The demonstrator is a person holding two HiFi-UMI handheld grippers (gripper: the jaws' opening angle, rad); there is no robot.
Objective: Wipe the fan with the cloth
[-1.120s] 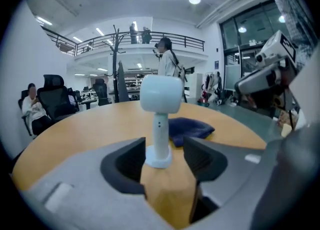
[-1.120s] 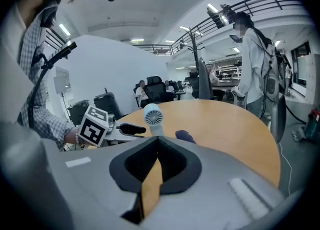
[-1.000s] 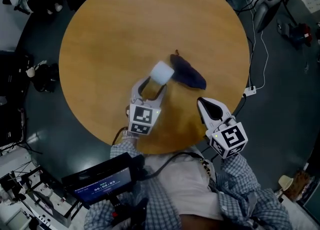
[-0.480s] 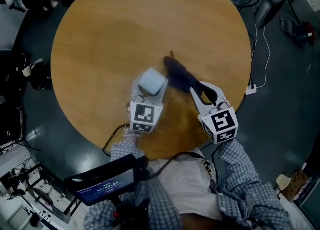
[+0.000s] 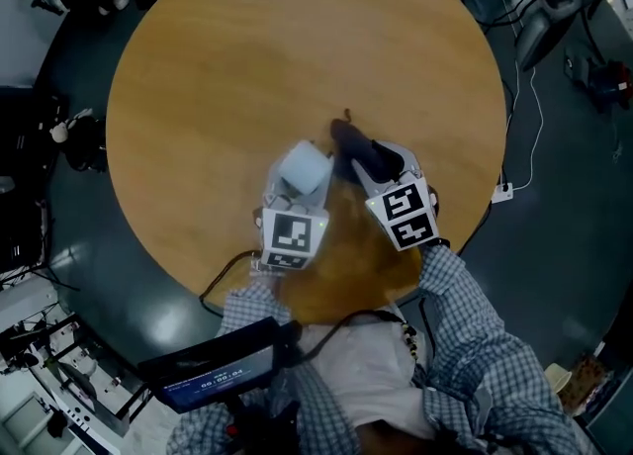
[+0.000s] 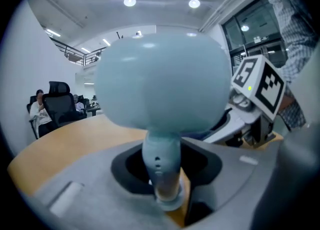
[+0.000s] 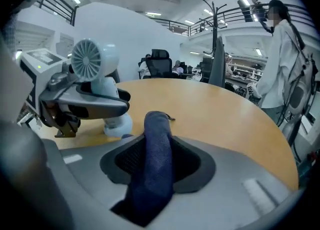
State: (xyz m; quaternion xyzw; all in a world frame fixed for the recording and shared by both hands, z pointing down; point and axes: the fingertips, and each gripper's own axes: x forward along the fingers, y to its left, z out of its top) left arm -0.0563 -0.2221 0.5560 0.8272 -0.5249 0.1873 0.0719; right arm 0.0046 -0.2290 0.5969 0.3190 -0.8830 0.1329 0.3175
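Observation:
A small pale-blue fan (image 5: 302,166) stands on the round wooden table (image 5: 247,47) near its front. My left gripper (image 5: 300,180) reaches around it; its jaws are closing and the pads meet the fan's stem (image 6: 161,169) under the round head (image 6: 160,84). A dark blue cloth (image 5: 346,141) lies just right of the fan. My right gripper (image 5: 376,160) has come down over the cloth's near end. Its jaws are opening, and the cloth (image 7: 157,159) lies loose between them, clear of both pads. The fan (image 7: 95,61) and the left gripper (image 7: 85,101) show at the left of the right gripper view.
The two grippers sit side by side, almost touching. A white power strip (image 5: 504,191) and cables lie on the floor to the right. A screen (image 5: 213,369) hangs by the person's body. A person (image 7: 280,64) stands beyond the table's right edge, near a coat stand (image 7: 217,39).
My right gripper moved forward and down from the table's near edge onto the cloth, and its jaws opened. My left gripper's jaws drew in on the fan's stem.

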